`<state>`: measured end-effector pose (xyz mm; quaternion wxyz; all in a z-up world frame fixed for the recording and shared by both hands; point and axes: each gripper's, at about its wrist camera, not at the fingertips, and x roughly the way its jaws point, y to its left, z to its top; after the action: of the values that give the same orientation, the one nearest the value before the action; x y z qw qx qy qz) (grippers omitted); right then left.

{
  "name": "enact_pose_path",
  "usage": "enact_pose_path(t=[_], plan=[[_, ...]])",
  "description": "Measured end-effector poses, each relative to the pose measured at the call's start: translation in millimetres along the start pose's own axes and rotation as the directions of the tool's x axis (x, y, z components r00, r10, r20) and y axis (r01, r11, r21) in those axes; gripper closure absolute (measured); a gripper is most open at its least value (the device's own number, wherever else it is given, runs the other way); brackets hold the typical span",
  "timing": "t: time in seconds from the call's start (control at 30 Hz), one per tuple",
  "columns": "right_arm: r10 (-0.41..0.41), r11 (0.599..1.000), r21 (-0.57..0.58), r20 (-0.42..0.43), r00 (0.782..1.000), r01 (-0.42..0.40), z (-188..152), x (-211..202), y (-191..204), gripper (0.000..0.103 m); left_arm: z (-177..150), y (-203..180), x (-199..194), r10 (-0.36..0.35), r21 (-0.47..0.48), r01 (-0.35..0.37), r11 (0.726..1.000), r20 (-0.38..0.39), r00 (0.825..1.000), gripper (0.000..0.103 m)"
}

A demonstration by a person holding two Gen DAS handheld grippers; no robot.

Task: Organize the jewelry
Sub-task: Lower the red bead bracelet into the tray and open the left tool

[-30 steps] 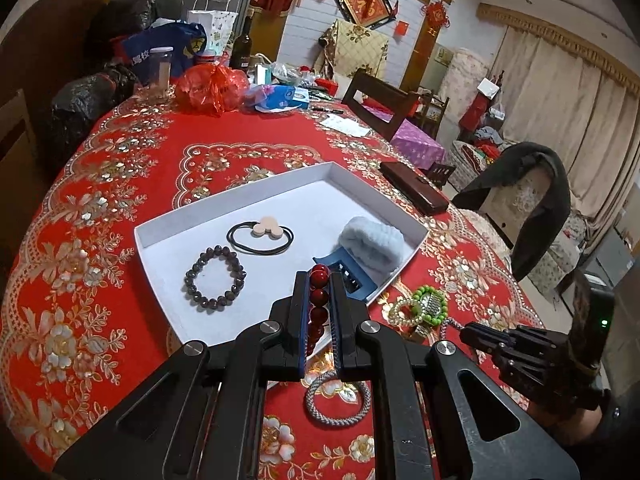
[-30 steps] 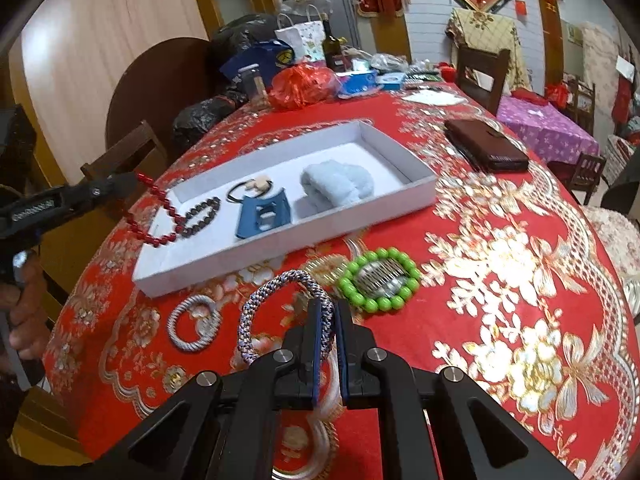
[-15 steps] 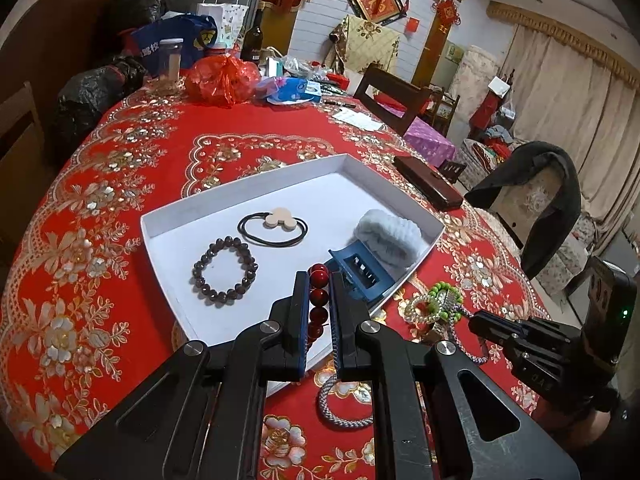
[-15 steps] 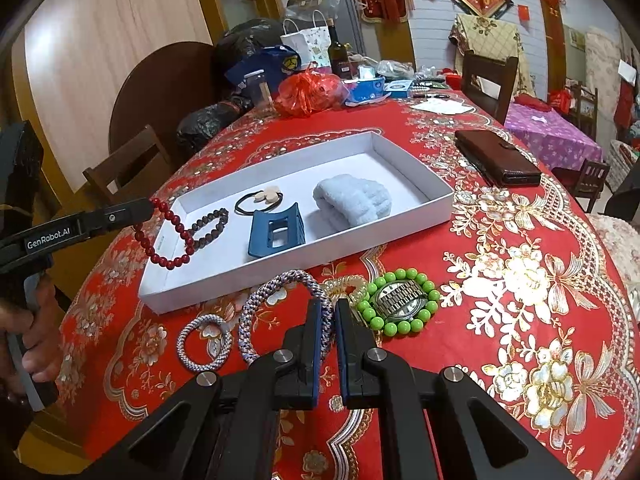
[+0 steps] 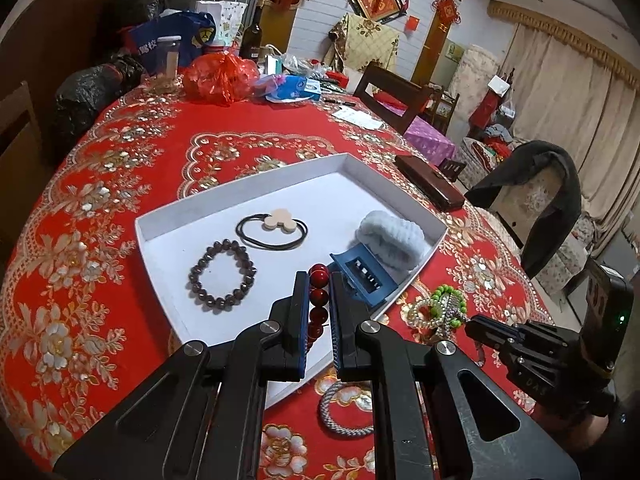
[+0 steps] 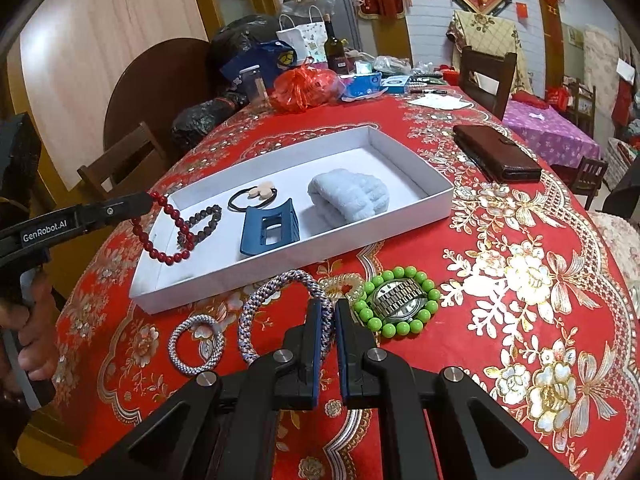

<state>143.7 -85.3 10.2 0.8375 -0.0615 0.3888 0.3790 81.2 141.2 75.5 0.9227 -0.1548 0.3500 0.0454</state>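
Bracelet of red beads (image 5: 319, 300) light, floppy, slippery; left tongs (image 5: 318, 312) pinch one side. Right tongs (image 6: 329, 336) closed on braided ring (image 6: 280, 312).

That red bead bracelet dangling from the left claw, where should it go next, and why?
Probably lower it a little and let go. The red bead bracelet hangs from the left claw, shut on it, over the near-left corner of the white tray, beside the dark bead bracelet. Bare tray floor seems to lie beneath it, so it should land inside.
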Motion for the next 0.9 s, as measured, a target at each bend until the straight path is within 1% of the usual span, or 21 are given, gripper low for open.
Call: enact_pose_path(t=[0.07,0.27,0.33,0.47,0.6,0.7,0.8,0.87,0.9], plan=[[-0.001,1.0,0.003,0.004,1.0,0.001,0.1,-1.2,-0.1,0.097,0.5,-1.7,4.0,-0.019,-0.01,0.019,1.0,-0.01,1.0,0.095],[-0.001,1.0,0.006,0.012,1.0,0.001,0.9,-2.8,-0.7,0.097,-0.9,-7.8,22.2,-0.044,-0.021,0.043,0.999,-0.037,0.998,0.095],[-0.001,1.0,0.01,0.009,1.0,0.001,0.4,-1.8,-1.9,0.097,-3.9,-5.2,31.2,-0.036,-0.026,0.035,0.999,-0.05,0.998,0.095],[-0.002,1.0,0.015,0.001,1.0,0.002,1.3,2.4,-3.7,0.097,-15.3,9.4,44.7,0.005,-0.051,-0.01,0.999,-0.081,0.997,0.095],[-0.007,1.0,0.016,0.001,1.0,0.007,1.8,4.3,-3.8,0.097,-24.9,22.3,51.0,0.035,-0.059,-0.041,0.997,-0.091,0.995,0.095],[-0.015,1.0,0.024,0.02,1.0,0.015,1.8,-1.0,-6.5,0.097,-30.9,26.2,56.7,0.032,-0.061,-0.038,0.997,-0.085,0.996,0.095],[-0.014,0.999,0.04,0.043,0.999,0.013,11.3,-6.2,-10.2,0.097,-36.6,26.4,60.8,0.021,-0.057,-0.024,0.998,-0.067,0.998,0.095],[-0.024,0.999,0.043,0.039,0.999,0.022,27.0,-4.6,-11.5,0.097,-37.7,24.6,61.0,0.015,-0.047,-0.018,0.999,-0.056,0.998,0.095],[-0.032,0.999,0.043,0.035,0.999,0.031,34.8,-2.8,-11.3,0.097,-37.4,24.6,61.2,0.0,-0.05,-0.003,0.999,-0.055,0.998,0.095]])
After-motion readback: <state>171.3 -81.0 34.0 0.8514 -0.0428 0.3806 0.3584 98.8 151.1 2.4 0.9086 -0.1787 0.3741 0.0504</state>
